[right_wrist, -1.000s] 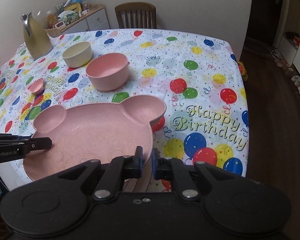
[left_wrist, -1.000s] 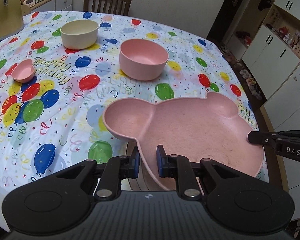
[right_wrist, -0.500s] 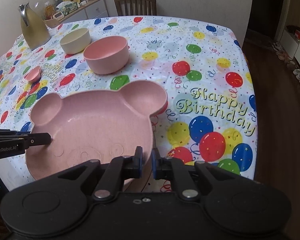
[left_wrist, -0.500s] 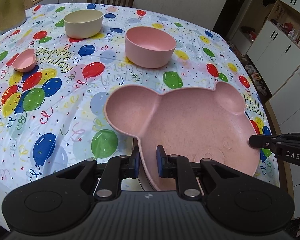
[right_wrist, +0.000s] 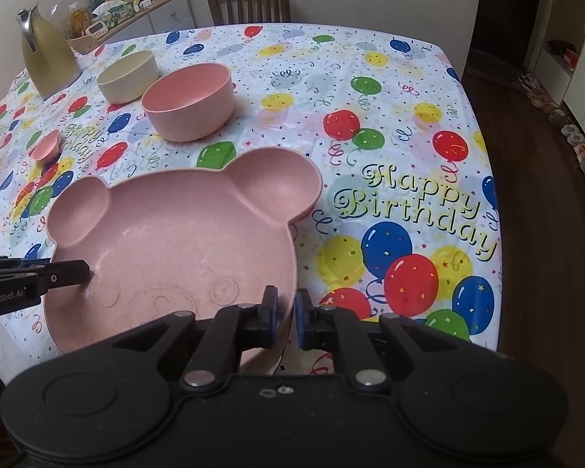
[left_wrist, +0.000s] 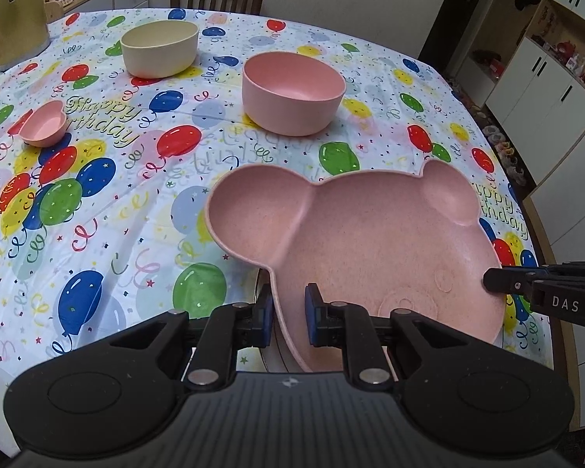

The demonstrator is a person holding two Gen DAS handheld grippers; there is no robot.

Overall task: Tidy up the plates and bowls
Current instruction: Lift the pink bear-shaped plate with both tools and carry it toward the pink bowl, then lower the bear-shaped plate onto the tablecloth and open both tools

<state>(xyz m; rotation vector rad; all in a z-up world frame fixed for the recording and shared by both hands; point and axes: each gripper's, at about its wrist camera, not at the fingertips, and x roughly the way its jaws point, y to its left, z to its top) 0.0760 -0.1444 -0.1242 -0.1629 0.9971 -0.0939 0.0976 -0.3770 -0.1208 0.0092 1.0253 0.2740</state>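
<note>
At the table's near edge, the bear plate (left_wrist: 370,241) hangs over the cloth, pinched on opposite rims: the left gripper (left_wrist: 288,314) clenches one side, the right gripper (right_wrist: 285,318) the other. A pale rim shows just beneath it, perhaps another dish; I cannot tell. The pink bowl (left_wrist: 292,91), cream bowl (left_wrist: 159,52) and small heart dish (left_wrist: 45,124) sit farther in, well apart. The risk, as I judge it: both grips are thin rim pinches, so uneven lowering or one hand tilting could twist the plate free, letting it slide off the edge.
</note>
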